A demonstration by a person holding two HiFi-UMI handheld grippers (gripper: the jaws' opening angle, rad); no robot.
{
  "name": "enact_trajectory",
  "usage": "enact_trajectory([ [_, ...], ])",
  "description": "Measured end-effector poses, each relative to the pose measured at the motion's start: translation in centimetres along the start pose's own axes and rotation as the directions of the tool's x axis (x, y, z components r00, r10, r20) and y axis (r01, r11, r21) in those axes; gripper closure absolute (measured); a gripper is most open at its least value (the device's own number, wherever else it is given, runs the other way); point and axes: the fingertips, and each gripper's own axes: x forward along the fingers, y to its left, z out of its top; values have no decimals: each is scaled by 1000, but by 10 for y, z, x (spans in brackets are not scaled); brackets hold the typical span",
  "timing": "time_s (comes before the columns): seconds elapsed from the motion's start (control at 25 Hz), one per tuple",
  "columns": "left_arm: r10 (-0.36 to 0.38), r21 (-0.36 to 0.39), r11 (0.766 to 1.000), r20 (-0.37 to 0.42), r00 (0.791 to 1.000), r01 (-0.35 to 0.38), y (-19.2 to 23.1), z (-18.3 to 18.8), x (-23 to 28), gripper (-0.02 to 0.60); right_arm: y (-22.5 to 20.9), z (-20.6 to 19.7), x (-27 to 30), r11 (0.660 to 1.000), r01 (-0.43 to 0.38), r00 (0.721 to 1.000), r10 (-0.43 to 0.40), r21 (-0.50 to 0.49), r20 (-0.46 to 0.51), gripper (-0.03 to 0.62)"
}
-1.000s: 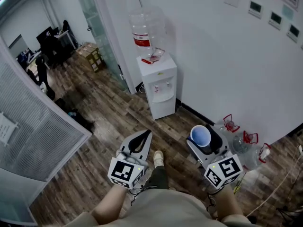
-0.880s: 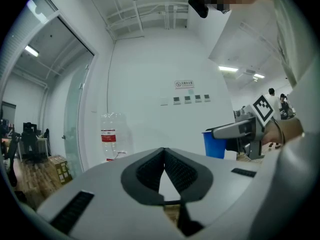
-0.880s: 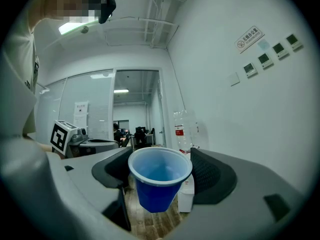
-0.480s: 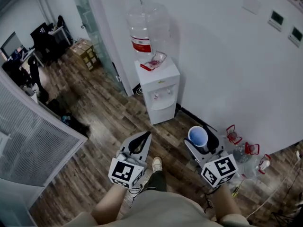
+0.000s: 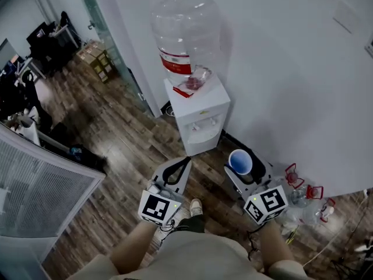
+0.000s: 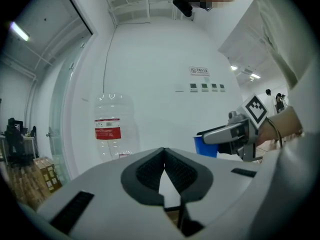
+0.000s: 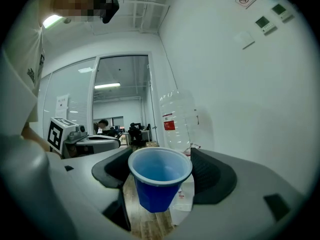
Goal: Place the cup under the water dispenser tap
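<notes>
**Cup held, short of dispenser**

Right gripper jaws clamp one upright blue plastic cup, near-right of one white water dispenser topped by one clear bottle. Left gripper jaws pressed together, empty. At least two red-capped clear jugs on the floor, right.

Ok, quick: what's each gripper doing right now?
Left gripper: shut, empty.
Right gripper: shut on the blue plastic cup.

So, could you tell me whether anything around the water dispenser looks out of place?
The bottle on the water dispenser looks empty, and a crumpled clear wrapper with something red lies on its top beside it. Nothing looks spilled.
</notes>
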Motion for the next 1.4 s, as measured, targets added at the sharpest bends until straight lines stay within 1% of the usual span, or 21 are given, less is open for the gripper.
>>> enact_trajectory([
  [0.12,-5,-5,1000,-1,1000,5,24,-12,20,575,-13,-4,32,1000,4,1000,-4,20,15,227],
  [0.24,12,-35,999,-10,1000,-12,43,-30,37,575,-27,-14,61,999,13,1000,-14,36,20,227],
  [0.36,29,-70,997,-32,999,-31,56,-51,54,575,-42,-32,89,1000,16,1000,-16,20,14,227],
  [0.44,44,-100,994,-35,998,-47,65,-63,65,575,-52,-47,106,1000,6,1000,-6,7,13,227],
  [0.64,117,-112,986,-42,992,-121,77,-98,91,575,-79,-90,138,998,-53,999,53,12,13,227],
  [0.76,178,-134,974,-53,983,-184,83,-123,103,575,-94,-122,155,995,-96,995,96,23,-8,227],
  [0.88,241,-160,955,-80,967,-251,86,-150,118,575,-111,-152,174,987,-163,986,163,12,-45,227],
  [1.04,301,-155,936,-108,947,-315,80,-184,137,575,-139,-196,193,975,-221,971,222,19,-94,227],
  [1.28,367,-195,901,-130,921,-387,77,-250,160,575,-168,-267,220,966,-259,957,257,0,-136,227],
  [1.4,379,-190,897,-136,915,-400,79,-282,170,575,-179,-305,236,968,-250,959,247,-4,-141,227],
])
